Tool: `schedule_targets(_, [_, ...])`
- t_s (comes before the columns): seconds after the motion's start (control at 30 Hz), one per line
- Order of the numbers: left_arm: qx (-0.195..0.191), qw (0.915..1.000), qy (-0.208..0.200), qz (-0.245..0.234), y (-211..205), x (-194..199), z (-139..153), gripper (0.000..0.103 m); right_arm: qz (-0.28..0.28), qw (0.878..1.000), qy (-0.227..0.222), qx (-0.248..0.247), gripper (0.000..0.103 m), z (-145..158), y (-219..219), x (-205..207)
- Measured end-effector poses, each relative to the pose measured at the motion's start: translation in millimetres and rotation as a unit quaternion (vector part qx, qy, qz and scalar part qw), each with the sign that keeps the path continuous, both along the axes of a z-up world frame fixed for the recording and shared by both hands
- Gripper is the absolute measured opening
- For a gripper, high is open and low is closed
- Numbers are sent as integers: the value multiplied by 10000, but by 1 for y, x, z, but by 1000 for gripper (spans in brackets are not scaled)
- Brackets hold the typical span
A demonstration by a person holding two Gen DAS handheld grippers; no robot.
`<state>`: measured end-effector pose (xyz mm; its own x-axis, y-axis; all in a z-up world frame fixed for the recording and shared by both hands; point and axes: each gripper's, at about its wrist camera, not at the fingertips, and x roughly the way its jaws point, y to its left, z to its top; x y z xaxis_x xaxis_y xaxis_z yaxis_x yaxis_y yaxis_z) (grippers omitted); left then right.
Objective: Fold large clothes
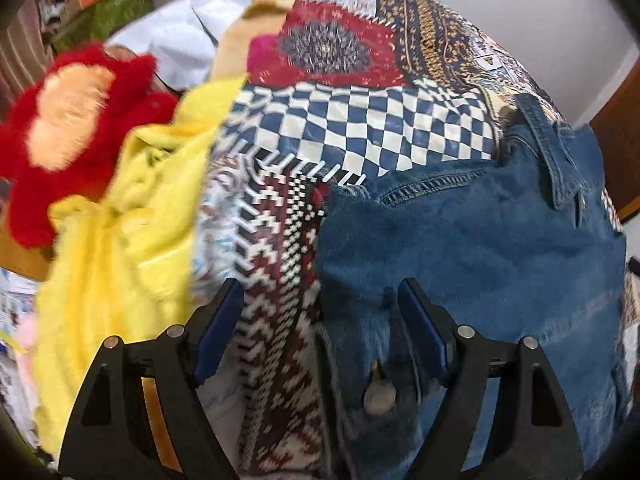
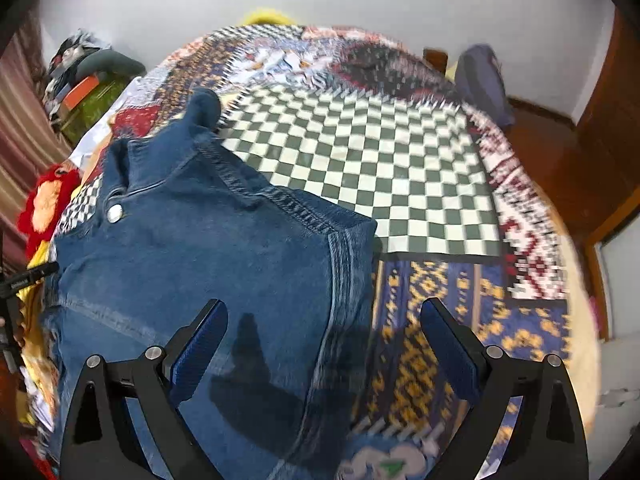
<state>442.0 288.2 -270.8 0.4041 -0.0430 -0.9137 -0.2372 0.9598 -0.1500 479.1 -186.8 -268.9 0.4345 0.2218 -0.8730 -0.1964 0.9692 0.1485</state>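
Both jaws of my left hand-held gripper stand spread over the denim jacket, pinching nothing. My right hand-held gripper is spread too, above the jacket's edge. Jacket lies flat on the patchwork bedspread; a yellow cloth is heaped beside the jacket.

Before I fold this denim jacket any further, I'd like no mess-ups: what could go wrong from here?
1. The left gripper hangs open over the denim jacket right at its edge, so closing could pinch the patchwork bedspread too.
2. The yellow garment lies close beside the jacket and could get dragged into the fold.
3. The right gripper straddles the jacket's side seam; one finger may land only on the bedspread.
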Motion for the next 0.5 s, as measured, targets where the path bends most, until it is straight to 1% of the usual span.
schedule_targets(0.03, [-43,10000,35,-4,0,4,-4,79,10,9999,140,92,96,-8,-1,8])
schedule_targets(0.07, [12,10000,24,-8,-2,7,-8,79,-9,9996,250,156,96,-14,-1,14])
schedule_targets(0.1, [88,10000,-14,-37,-4,9,-9,79,-42,9992,326,210,93,-20,-2,20])
schedule_targets(0.13, [183,9997,-84,-102,-6,11,-9,79,-64,9988,380,298,86,-26,-3,24])
schedule_targets(0.17, [296,9991,-194,-217,-10,13,-7,78,-87,9983,410,414,82,-30,-4,28])
schedule_targets(0.2, [387,9983,-291,-330,-14,14,-5,75,-113,9971,456,592,76,-33,-6,31])
schedule_targets(0.27, [590,9955,-426,-609,-23,16,-1,60,-146,9968,367,692,64,-33,-6,32])
schedule_targets(0.3, [653,9941,-471,-724,-26,18,0,56,-105,9968,332,719,53,-32,-5,32])
schedule_targets(0.37, [691,9930,-457,-840,-30,23,-2,43,-60,9976,288,620,47,-31,2,32])
schedule_targets(0.4, [750,9931,-410,-799,-31,26,-4,40,-49,9982,228,558,40,-31,4,31])
schedule_targets(0.43, [789,9936,-355,-731,-31,29,-7,33,-33,9986,182,493,31,-30,6,30])
schedule_targets(0.47, [742,9943,-325,-689,-30,31,-9,23,-13,9990,142,414,26,-29,7,29])
schedule_targets(0.5, [635,9951,-343,-675,-30,33,-9,17,12,9993,85,377,20,-27,8,28])
